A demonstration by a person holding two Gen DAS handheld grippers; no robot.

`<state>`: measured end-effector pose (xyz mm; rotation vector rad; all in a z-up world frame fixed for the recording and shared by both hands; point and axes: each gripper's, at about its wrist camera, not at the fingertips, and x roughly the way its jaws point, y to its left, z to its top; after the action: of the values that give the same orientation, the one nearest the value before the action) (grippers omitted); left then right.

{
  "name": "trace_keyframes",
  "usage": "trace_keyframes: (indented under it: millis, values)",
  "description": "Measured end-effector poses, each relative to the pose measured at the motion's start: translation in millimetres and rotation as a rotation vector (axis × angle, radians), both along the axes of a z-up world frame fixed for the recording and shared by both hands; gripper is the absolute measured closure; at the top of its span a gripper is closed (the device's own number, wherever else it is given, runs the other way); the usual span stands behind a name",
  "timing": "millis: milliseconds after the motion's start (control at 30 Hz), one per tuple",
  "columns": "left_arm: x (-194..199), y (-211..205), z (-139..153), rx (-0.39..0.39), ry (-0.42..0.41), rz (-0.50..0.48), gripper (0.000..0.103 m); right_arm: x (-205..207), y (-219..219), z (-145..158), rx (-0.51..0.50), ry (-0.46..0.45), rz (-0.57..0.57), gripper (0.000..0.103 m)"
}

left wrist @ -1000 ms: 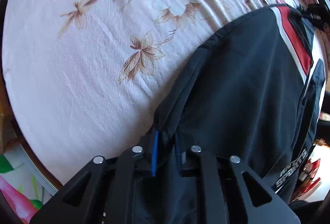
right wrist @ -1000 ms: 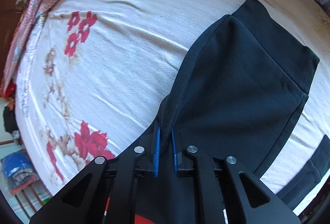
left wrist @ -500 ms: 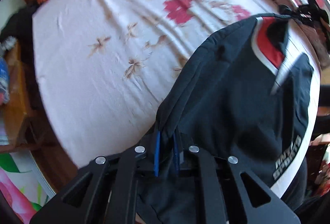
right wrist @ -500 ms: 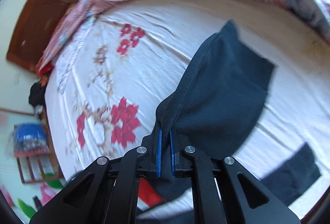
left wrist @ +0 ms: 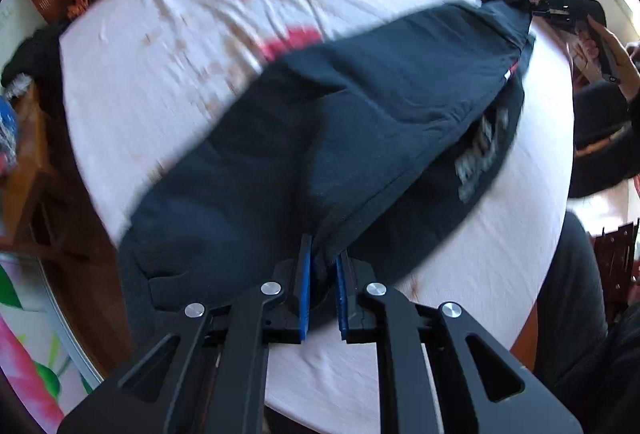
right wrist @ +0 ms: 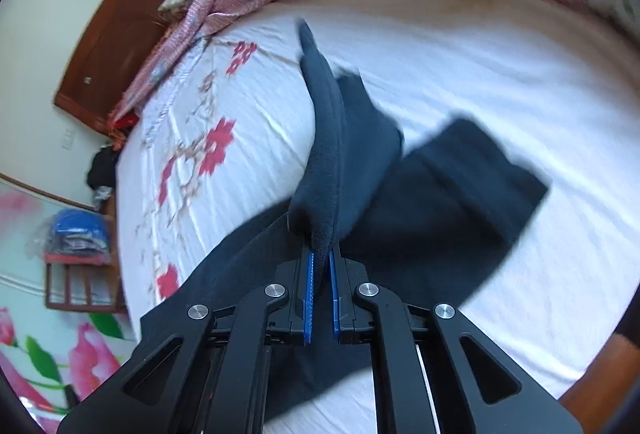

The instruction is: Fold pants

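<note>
Left gripper, right gripper both clamped on track pants edge, lifted above floral bedsheet, likely to carry fold over.

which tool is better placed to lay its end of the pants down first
Probably right. The right tool pinches pants already partly draped on the sheet; the left tool holds a longer, hanging span.

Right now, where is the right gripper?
In the left wrist view the right gripper is at the top right, over the far edge of the bed, shut on the far end of the pants.
</note>
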<state>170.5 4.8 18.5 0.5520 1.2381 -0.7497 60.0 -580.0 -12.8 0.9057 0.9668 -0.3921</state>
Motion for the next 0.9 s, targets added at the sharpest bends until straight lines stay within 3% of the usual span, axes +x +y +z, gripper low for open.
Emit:
trace_keyframes:
  millis: [133, 267, 400, 433, 500, 533, 600, 700, 767, 900]
  values:
    - [-29, 1, -38, 0.042, 0.013, -0.011, 0.093, -43, 5, -49, 0.061, 0.053, -0.074, 0.097]
    - [-37, 9, -46, -0.003, 0.017, 0.036, 0.093, -76, -2, -83, 0.178, 0.017, -0.184, 0.098]
    - [-49, 4, -46, 0.033, -0.045, -0.009, 0.092, -85, -14, -101, 0.338, -0.040, -0.271, 0.097]
    - [-50, 3, -46, 0.042, -0.058, -0.020, 0.092, -83, -14, -99, 0.331, -0.027, -0.247, 0.096]
    - [-53, 4, -49, 0.036, -0.058, -0.013, 0.092, -80, -15, -83, 0.218, 0.035, -0.231, 0.086]
    - [-50, 6, -50, 0.030, -0.046, -0.003, 0.092, -79, -18, -74, 0.176, 0.018, -0.224, 0.086]
    - [-48, 4, -53, 0.027, -0.053, 0.005, 0.092, -74, -27, -77, 0.248, 0.000, -0.219, 0.071]
    - [-45, 6, -55, 0.018, -0.066, 0.043, 0.092, -65, -29, -85, 0.255, 0.015, -0.229, 0.071]
    - [-43, 9, -53, -0.004, -0.081, 0.068, 0.092, -61, -24, -82, 0.243, -0.027, -0.250, 0.071]
    - [-43, 20, -44, -0.039, -0.123, 0.109, 0.091, -45, -3, -68, 0.185, 0.017, -0.154, 0.070]
